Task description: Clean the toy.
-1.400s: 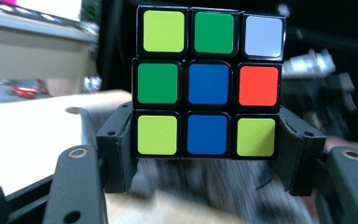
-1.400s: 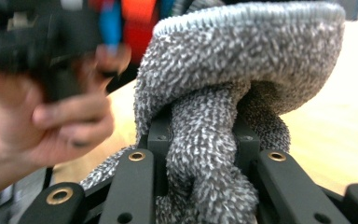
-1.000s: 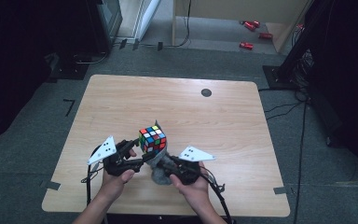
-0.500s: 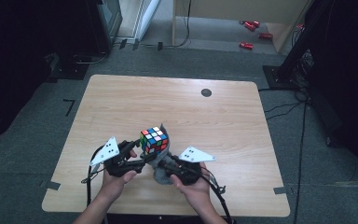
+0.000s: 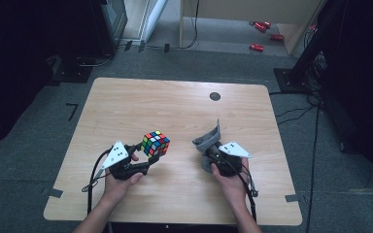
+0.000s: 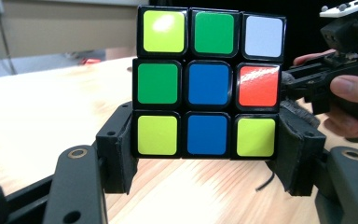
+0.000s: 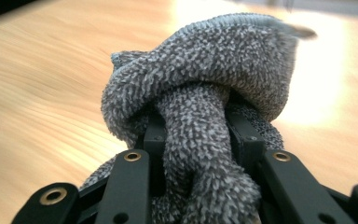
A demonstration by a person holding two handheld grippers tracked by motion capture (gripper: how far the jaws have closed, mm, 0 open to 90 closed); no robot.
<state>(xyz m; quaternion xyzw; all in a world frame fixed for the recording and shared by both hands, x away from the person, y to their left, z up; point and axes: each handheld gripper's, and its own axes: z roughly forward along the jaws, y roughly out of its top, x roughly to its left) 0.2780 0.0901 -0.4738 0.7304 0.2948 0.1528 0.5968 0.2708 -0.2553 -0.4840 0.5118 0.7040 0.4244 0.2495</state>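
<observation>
No words or labels can be read on anything here. On the left, the left gripper (image 5: 148,162) has its jaws about half open, squeezing the bottom row of the color cube (image 5: 155,143) and holding it up above the wooden table (image 5: 175,107). The left gripper view shows one cube face (image 6: 209,81) close up: yellow-green, green, white, blue and red squares. On the right, well apart from the cube, the right gripper (image 5: 212,148) pinches a bunched gray cloth (image 5: 209,140). The right gripper view shows the cloth's (image 7: 200,107) nubbly weave squeezed between nearly closed jaws.

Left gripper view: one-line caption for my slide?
Left gripper clamps a scrambled puzzle cube above the wooden table, blue centre facing the camera.
</observation>
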